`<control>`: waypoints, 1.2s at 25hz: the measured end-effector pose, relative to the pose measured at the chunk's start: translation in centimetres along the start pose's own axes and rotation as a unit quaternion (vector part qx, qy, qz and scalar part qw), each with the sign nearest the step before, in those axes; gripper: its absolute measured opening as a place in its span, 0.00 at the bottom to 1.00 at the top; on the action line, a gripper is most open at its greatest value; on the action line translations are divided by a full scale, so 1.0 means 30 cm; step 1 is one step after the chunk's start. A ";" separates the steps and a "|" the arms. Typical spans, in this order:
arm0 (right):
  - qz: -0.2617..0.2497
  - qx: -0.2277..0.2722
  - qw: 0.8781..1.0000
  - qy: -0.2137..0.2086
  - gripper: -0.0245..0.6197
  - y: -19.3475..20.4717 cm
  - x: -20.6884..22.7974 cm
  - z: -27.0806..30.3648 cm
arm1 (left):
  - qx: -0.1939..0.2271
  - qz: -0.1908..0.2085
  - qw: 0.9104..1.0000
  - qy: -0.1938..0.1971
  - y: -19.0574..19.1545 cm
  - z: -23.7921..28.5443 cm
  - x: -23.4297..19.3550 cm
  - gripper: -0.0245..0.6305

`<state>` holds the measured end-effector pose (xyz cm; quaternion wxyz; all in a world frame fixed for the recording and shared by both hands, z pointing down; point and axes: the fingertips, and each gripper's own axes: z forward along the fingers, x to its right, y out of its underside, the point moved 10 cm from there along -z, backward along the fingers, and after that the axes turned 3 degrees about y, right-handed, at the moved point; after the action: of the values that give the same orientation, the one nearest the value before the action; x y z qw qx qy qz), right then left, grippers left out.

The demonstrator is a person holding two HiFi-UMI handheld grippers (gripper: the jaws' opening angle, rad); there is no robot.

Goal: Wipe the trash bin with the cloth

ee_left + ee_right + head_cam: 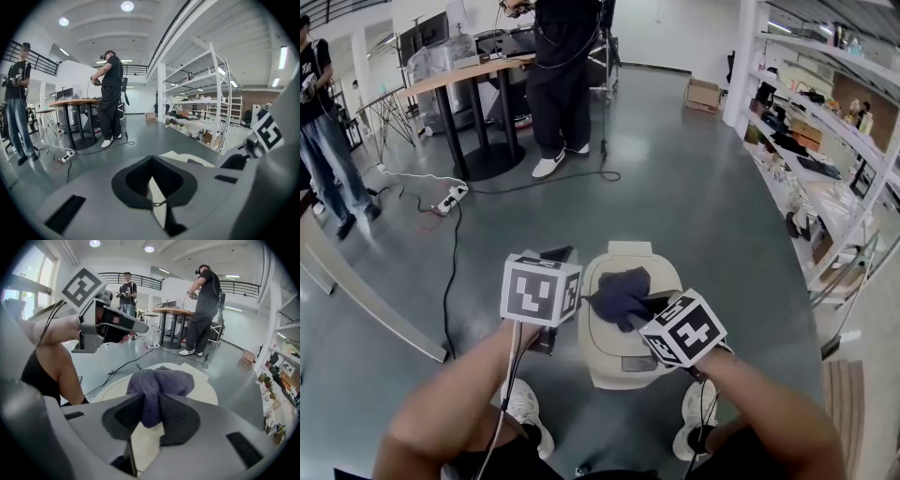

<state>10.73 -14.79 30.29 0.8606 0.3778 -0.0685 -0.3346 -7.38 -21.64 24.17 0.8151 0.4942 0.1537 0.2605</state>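
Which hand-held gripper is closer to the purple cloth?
Right. The right hand-held gripper pinches the cloth on top of the trash bin. The left hand-held gripper hangs beside the bin's left edge, apart from the cloth.

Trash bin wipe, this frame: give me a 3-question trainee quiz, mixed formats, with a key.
1. Multiple choice: what are the right tongs shut on?
A. a dark cloth
B. a sponge
C. a brush

2. True or false: the left tongs also grip the cloth.

3. Fill in: the cloth lies on top of the cream ____.

Key:
1. A
2. False. The left tongs hold nothing and are off to the side of the cloth.
3. trash bin
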 end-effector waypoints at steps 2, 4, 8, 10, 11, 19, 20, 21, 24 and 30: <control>0.003 -0.001 1.000 0.004 0.18 0.015 0.015 -0.011 | -0.004 0.004 1.000 0.002 -0.001 0.005 0.025 0.04; 0.006 -0.003 1.000 0.010 0.18 0.028 0.031 -0.022 | -0.010 0.011 1.000 0.001 -0.002 0.012 0.045 0.04; 0.017 -0.006 1.000 0.023 0.18 0.065 0.062 -0.050 | -0.016 0.017 1.000 0.008 -0.001 0.009 0.074 0.04; 0.023 -0.005 0.999 0.029 0.18 0.084 0.078 -0.062 | -0.018 0.023 1.000 0.009 0.005 0.011 0.082 0.04; 0.026 -0.005 0.999 0.032 0.18 0.093 0.087 -0.068 | -0.019 0.025 0.999 0.010 0.007 0.012 0.084 0.04; 0.041 -0.012 0.998 0.043 0.18 0.140 0.134 -0.101 | -0.019 0.035 0.999 0.014 0.013 0.011 0.103 0.04; 0.042 -0.014 0.998 0.045 0.18 0.144 0.139 -0.104 | -0.019 0.036 0.999 0.015 0.014 0.013 0.107 0.04; 0.043 -0.016 0.998 0.048 0.18 0.149 0.143 -0.107 | -0.020 0.037 0.999 0.016 0.014 0.014 0.111 0.04; 0.047 -0.023 0.997 0.055 0.18 0.167 0.161 -0.120 | -0.020 0.043 0.999 0.019 0.008 0.016 0.124 0.04; 0.047 -0.013 0.997 0.063 0.18 0.190 0.159 -0.145 | -0.018 0.045 0.999 0.020 0.010 0.009 0.140 0.04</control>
<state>18.99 -12.36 30.56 0.8830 0.3830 -0.0275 -0.2700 -3.91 -19.31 24.59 0.8084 0.4803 0.1428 0.3090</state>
